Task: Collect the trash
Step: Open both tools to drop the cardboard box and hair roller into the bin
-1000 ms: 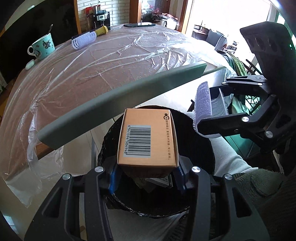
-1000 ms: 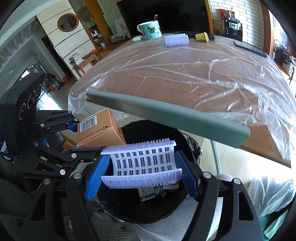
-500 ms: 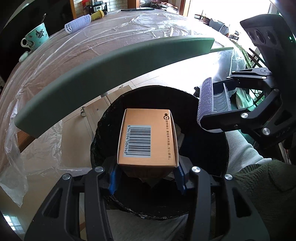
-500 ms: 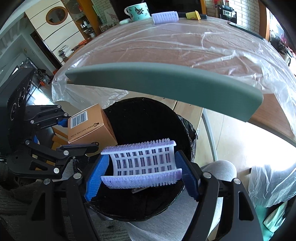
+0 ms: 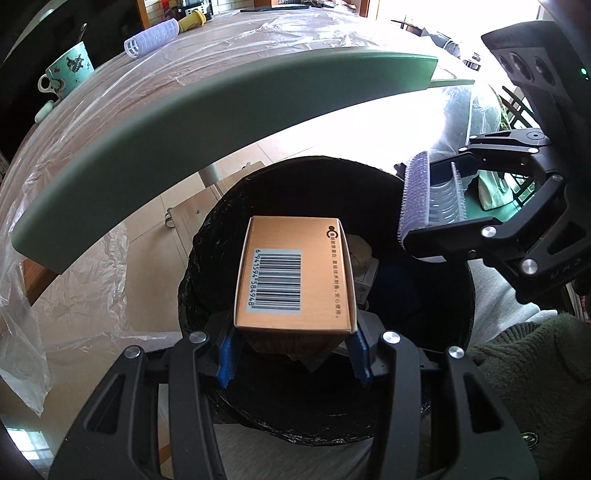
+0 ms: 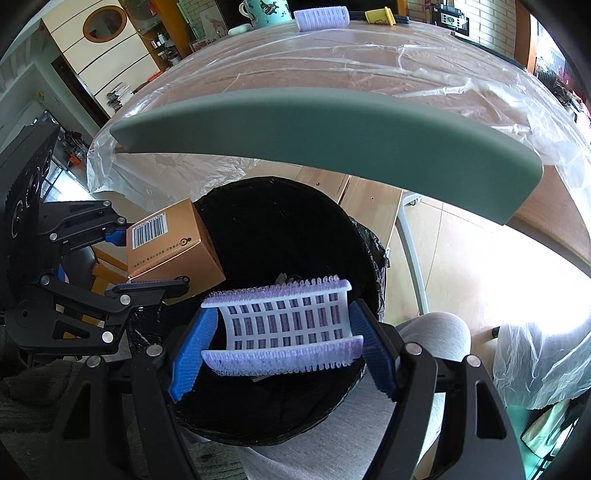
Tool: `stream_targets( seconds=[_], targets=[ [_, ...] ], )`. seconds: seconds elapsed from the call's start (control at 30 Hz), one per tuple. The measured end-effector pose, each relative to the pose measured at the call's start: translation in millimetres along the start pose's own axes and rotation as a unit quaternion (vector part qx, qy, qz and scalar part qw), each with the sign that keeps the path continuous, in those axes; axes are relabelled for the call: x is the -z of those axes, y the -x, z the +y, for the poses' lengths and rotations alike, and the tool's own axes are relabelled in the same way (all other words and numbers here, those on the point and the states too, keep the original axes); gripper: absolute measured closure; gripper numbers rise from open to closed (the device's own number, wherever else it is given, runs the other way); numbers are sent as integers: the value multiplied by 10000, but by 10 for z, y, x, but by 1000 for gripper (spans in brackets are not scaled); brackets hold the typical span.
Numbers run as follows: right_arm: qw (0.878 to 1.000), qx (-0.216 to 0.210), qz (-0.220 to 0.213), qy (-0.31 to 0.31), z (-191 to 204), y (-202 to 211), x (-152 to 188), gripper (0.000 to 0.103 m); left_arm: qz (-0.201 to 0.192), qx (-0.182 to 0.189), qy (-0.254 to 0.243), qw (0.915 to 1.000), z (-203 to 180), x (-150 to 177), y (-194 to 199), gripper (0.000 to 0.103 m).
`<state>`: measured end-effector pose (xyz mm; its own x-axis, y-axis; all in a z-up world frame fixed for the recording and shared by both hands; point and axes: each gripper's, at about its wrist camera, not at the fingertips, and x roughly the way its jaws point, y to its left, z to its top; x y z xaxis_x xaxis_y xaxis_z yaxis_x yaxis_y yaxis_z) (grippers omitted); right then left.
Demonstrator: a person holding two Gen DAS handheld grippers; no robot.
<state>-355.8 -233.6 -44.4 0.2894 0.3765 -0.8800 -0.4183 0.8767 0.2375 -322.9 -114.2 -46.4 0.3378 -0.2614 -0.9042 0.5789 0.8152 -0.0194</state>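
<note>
We have both pieces of trash poised over the black-lined trash bin [image 5: 424, 417], which sits just off the edge of the plastic-covered table [image 6: 332, 66], so that anything let go should fall straight in. Our left gripper [image 5: 293, 354] has its blue pads pressed against the near end of the orange cardboard box [image 5: 295, 273], barcode side up; gripped at one end like this, most of the box juts out over the bin's mouth. Our right gripper [image 6: 282, 349] pinches a purple hair roller [image 6: 284, 328] by its two ends, laid crosswise between the fingers, also above the opening. Both are held level and apart from each other, the box toward the left rim, which we judge keeps them from colliding on release. Something pale already lies at the bottom, though the bin's interior is too dark to name it. A second roller [image 6: 322, 16] and a teal mug [image 6: 264, 11] remain on the table's far side.
</note>
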Motion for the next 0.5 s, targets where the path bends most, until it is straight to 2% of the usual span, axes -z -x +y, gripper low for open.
stream_targets(
  seconds=[0.03, 0.07, 0.13, 0.27, 0.33, 0.43, 0.5],
  targets=[
    [10000, -2, 0, 2, 6, 2, -2, 30, -18, 24, -31, 10000, -5, 9, 2, 44],
    [10000, 10, -4, -3, 8, 8, -1, 29, -69, -47, -66, 9999, -17, 4, 22, 27],
    [9999, 40, -74, -57, -8, 47, -2, 20, -223, -122, -123, 9996, -31, 2, 83, 17],
    [9996, -19, -268, -117, -30, 228, -14, 17, -239, -166, -119, 9995, -9, 4, 172, 16],
    [9990, -22, -449, -37, -15, 403, -44, 17, -355, -50, -138, 9993, -2, 23, 323, 16],
    [9952, 83, -949, 214, 44, 773, -154, 15, -759, 146, -310, 9965, 6, 25, 706, 16],
    [9868, 339, -1552, 316, 56, 1069, -281, 5, -1261, 185, -448, 9908, 16, -42, 1039, 12]
  ],
)
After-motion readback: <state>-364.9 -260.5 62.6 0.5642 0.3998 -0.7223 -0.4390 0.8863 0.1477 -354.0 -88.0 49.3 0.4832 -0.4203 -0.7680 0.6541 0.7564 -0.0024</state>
